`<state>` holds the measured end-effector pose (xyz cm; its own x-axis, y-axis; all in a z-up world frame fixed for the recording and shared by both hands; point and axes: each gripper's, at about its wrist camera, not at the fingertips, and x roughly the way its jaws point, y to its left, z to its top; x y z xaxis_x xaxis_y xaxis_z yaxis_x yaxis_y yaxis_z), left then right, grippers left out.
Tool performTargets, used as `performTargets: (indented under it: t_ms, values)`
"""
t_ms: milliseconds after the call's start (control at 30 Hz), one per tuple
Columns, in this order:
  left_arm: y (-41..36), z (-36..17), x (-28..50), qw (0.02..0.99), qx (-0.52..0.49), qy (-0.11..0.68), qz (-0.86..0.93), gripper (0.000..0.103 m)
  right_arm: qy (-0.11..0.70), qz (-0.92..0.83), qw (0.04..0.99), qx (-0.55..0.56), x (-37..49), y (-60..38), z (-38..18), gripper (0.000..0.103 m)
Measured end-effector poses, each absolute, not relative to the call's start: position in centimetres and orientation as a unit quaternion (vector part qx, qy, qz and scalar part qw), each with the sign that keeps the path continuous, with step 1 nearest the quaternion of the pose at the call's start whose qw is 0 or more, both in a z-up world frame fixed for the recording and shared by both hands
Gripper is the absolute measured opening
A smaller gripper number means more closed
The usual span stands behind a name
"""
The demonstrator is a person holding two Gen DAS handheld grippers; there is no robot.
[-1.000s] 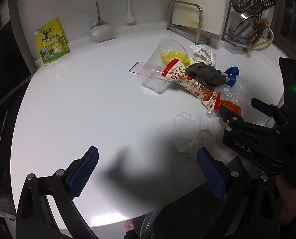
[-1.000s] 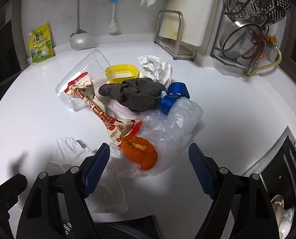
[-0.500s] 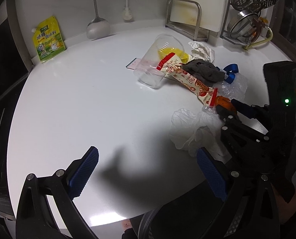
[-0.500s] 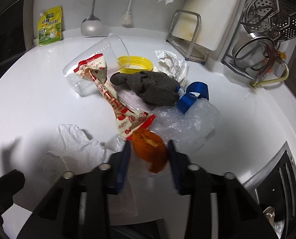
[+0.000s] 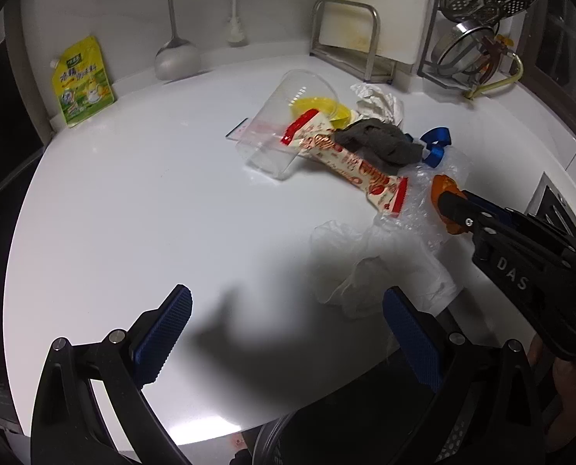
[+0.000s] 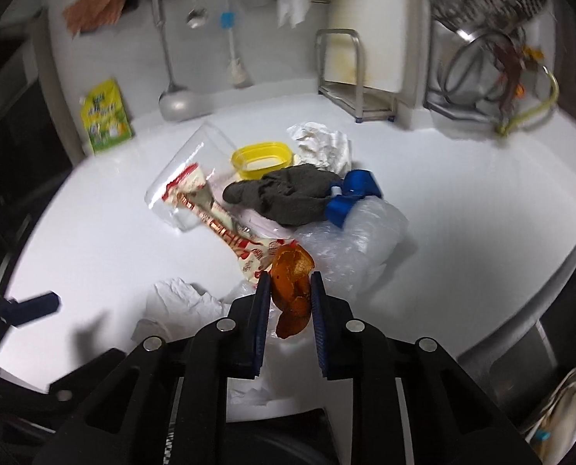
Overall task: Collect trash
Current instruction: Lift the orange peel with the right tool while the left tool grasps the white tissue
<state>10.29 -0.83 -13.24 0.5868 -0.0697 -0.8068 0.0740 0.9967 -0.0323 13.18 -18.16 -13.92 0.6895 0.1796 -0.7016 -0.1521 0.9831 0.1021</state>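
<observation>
Right hand-held gripper (image 6: 288,294) closing, pinching orange peel (image 6: 291,279) above tabletop (image 6: 462,201); left hand-held gripper (image 5: 288,333) spread, empty.

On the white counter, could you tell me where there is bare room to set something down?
The counter is bare between the yellow pouch, the tipped clear cup and the open left gripper. Another bare strip runs right of the clear plastic bag. The middle is crowded: snack wrapper, grey rag, crumpled tissue.
</observation>
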Motion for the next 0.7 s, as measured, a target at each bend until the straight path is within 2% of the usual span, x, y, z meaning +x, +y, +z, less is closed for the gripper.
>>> performTargets:
  t_ms: [367, 600, 700]
  values:
    - [-3.6, -14.0, 11.7, 0.893, -0.015, 0.444, -0.069, 0.097, 0.367, 0.032, 0.929, 0.042, 8.9, -22.2, -12.2, 0.020]
    - [-4.2, -16.2, 13.3, 0.886, -0.018, 0.459, -0.055, 0.097, 0.380, 0.006, 0.921, 0.079, 5.9, -24.6, -12.5, 0.020]
    - [-4.3, -16.3, 13.2, 0.892, -0.001, 0.449, -0.046, 0.091, 0.384, -0.001, 0.919, 0.088, 4.7, -25.1, -12.8, 0.020]
